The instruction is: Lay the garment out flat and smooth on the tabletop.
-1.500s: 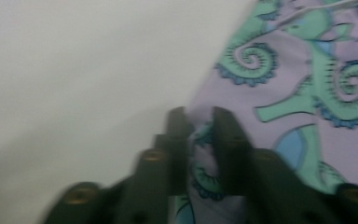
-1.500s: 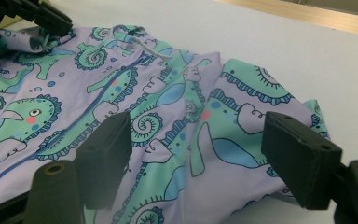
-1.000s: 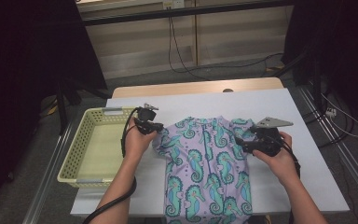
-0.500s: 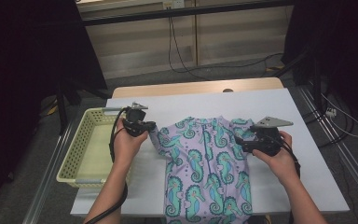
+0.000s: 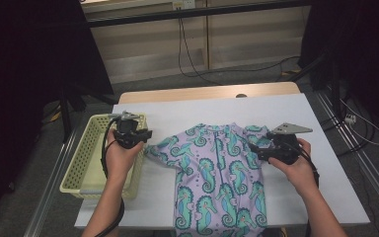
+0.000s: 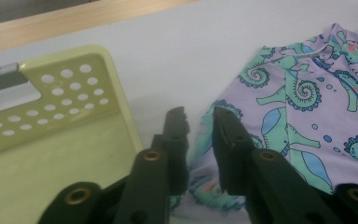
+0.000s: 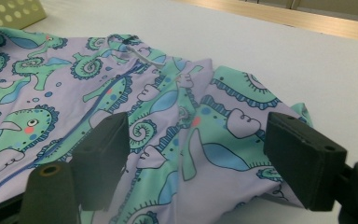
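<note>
A lilac child's shirt [image 5: 217, 173] printed with teal seahorses lies flat, front up, on the white table [image 5: 276, 108]. My left gripper [image 5: 145, 136] hovers at the tip of its left sleeve [image 5: 159, 148], beside the basket's right rim. In the left gripper view its jaws [image 6: 198, 116] have just been opening and stand a narrow gap apart; the sleeve edge [image 6: 205, 186] lies under them, unpinched. My right gripper [image 5: 254, 148] rests at the right sleeve [image 5: 256, 134]. In the right gripper view its jaws [image 7: 196, 140] stand wide, straddling that sleeve [image 7: 233, 126] without pressing it.
A pale yellow perforated basket [image 5: 86, 158] sits at the table's left edge, close to my left gripper [image 6: 65, 93]. A wooden strip [image 5: 207, 93] runs along the table's far side. Cables trail on the floor behind. Bare tabletop stretches beyond the shirt's collar.
My left gripper has moved left toward the basket and lifted slightly, drawing the left sleeve out, and its jaws have parted. The right gripper has stayed put.
</note>
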Action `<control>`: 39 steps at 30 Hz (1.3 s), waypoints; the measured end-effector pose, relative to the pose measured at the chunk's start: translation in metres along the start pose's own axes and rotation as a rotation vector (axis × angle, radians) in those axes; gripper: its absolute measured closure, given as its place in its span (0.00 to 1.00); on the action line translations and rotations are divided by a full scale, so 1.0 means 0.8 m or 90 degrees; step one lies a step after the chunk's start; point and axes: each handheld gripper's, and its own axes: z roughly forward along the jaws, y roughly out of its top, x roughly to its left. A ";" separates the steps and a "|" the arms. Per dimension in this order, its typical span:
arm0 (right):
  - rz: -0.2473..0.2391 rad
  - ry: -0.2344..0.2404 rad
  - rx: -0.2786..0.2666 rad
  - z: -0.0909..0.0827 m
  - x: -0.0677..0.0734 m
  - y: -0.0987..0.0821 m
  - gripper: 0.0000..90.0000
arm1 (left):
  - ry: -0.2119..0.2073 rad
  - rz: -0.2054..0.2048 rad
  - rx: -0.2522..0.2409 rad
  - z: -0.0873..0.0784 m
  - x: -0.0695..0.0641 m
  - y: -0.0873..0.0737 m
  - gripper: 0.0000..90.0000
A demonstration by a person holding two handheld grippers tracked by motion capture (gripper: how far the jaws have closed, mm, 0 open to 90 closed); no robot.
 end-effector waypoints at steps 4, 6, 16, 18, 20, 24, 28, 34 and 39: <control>0.010 -0.008 -0.001 -0.003 -0.007 -0.002 0.26 | -0.028 0.000 -0.014 0.014 -0.015 0.006 0.61; 0.010 -0.012 0.000 -0.004 -0.009 -0.003 0.26 | -0.039 0.003 -0.015 0.021 -0.022 0.007 0.53; 0.003 -0.015 0.011 -0.002 -0.009 -0.006 0.25 | -0.067 0.014 -0.020 0.047 -0.045 0.003 0.42; 0.003 -0.020 0.014 -0.002 -0.011 -0.007 0.25 | -0.079 0.017 -0.019 0.054 -0.052 -0.001 0.40; 0.011 -0.025 0.017 -0.003 -0.015 -0.008 0.25 | -0.083 0.010 -0.028 0.059 -0.059 -0.005 0.38; 0.013 -0.045 0.019 -0.006 -0.021 -0.009 0.32 | -0.087 0.027 -0.022 0.067 -0.065 -0.011 0.33; 0.017 -0.060 0.020 -0.007 -0.025 -0.011 0.39 | -0.091 0.031 -0.022 0.074 -0.068 -0.016 0.30; 0.016 -0.089 0.029 0.003 -0.040 -0.010 0.46 | -0.098 0.036 -0.021 0.083 -0.069 -0.025 0.28; 0.041 -0.091 0.080 0.024 -0.060 -0.018 0.57 | -0.098 0.029 -0.019 0.083 -0.062 -0.030 0.27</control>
